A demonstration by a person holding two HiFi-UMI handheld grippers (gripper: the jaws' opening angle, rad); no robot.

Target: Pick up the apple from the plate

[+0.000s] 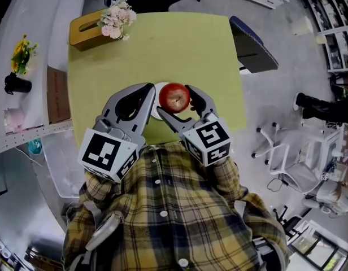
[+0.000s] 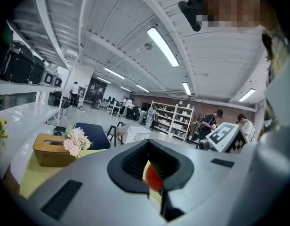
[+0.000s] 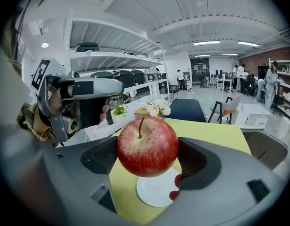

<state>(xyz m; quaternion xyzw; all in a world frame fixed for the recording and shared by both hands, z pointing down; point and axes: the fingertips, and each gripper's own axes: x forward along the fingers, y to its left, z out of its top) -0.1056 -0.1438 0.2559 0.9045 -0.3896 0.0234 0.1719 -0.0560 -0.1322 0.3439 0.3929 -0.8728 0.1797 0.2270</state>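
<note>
- Your right gripper (image 1: 175,101) pinches the red apple (image 3: 147,146), clear above the white plate (image 3: 157,192).
- Your left gripper (image 1: 144,94) sits alongside, jaws pressed together, empty.

Red apple (image 3: 147,146), white plate (image 3: 152,193), yellow-green table (image 1: 174,49) — yellow plaid shirt (image 1: 179,208).

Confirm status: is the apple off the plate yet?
Done: the right gripper is shut on the apple, which hangs clear above the bare white plate. In hand: just holding the lift. Left to do: nothing of the pick, as far as these views show. The left gripper is shut and empty alongside.
</note>
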